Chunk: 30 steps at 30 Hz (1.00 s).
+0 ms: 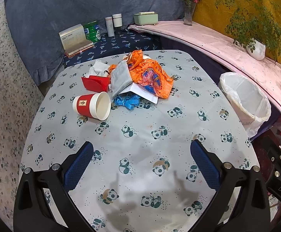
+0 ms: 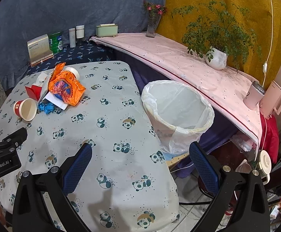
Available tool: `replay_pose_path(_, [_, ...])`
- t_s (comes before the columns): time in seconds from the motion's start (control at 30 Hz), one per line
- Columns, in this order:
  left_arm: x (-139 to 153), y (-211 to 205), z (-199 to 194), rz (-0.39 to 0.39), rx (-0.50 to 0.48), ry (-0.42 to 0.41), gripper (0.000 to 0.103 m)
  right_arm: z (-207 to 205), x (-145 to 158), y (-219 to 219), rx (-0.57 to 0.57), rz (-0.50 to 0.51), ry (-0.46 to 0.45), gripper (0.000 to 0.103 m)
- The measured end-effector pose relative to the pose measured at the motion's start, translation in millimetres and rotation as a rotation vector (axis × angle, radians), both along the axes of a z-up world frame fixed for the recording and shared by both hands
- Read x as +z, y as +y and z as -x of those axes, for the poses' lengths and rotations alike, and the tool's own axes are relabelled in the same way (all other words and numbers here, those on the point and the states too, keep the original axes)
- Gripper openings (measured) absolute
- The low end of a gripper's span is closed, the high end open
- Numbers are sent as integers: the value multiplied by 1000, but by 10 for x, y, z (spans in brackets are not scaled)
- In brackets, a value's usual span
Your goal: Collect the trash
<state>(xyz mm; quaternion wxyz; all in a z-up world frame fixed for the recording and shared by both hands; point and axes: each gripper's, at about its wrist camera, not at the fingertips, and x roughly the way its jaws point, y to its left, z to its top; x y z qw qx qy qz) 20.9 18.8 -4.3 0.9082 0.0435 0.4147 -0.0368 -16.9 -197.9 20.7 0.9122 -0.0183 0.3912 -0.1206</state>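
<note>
A pile of trash lies on the far part of the panda-print table (image 1: pixel 140 135): a tipped red paper cup (image 1: pixel 91 105), a red folded box (image 1: pixel 95 83), an orange plastic bag (image 1: pixel 150 73), a grey cloth (image 1: pixel 120 77), blue crumpled scraps (image 1: pixel 128 101) and white tissue (image 1: pixel 96 67). A bin with a white liner (image 1: pixel 244 96) stands right of the table. My left gripper (image 1: pixel 141 154) is open and empty, above the near table. My right gripper (image 2: pixel 140 158) is open and empty over the table's right edge, near the bin (image 2: pixel 177 108). The cup (image 2: pixel 25 109) and bag (image 2: pixel 67 86) lie far left there.
A pink-covered shelf (image 2: pixel 198 67) runs along the right with a potted plant (image 2: pixel 216 58), a flower vase (image 2: pixel 152 27), a pink mug (image 2: pixel 254 94) and a green box (image 2: pixel 106 30). A side table behind holds a silver box (image 1: pixel 73 38), a green tin (image 1: pixel 92 31) and bottles (image 1: pixel 109 26).
</note>
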Motion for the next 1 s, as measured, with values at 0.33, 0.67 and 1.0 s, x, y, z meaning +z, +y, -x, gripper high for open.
replay_pose_path(0.33, [-84, 469, -343, 4, 69, -9, 96, -246, -33, 244, 30, 8, -4, 96])
replay_pose_path(0.67, [-362, 961, -984, -38, 97, 14, 96, -776, -208, 677, 96, -24, 20, 96])
replay_pose_path(1.0, [-695, 1101, -1373, -59, 102, 53, 94, -1358, -440, 1095, 161, -32, 40, 94])
